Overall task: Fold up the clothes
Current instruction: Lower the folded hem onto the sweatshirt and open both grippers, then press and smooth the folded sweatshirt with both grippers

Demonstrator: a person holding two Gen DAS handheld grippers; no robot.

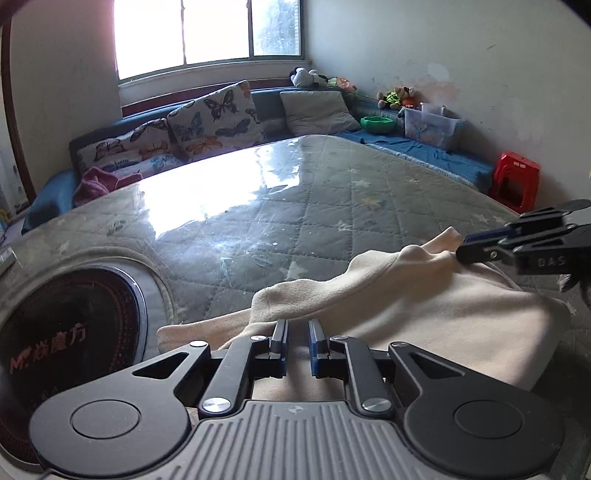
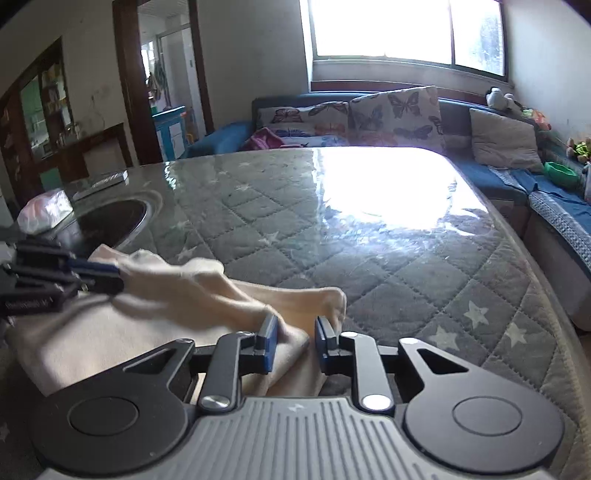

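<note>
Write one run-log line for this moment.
left tool: shut on cream garment | right tool: shut on cream garment | garment: partly lifted off quilted table

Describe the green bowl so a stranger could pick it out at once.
Start at the bright window and follow the blue sofa below it round into the right-hand corner of the room. The green bowl sits on the seat there, between the plain grey cushion and a clear plastic storage bin. It is the only solid green, wavy-rimmed dish on the sofa.

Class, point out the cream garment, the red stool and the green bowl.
cream garment (image 1: 424,314), left wrist view, its flat middle.
red stool (image 1: 515,177), left wrist view, its seat front.
green bowl (image 1: 377,124), left wrist view, its rim.
</note>
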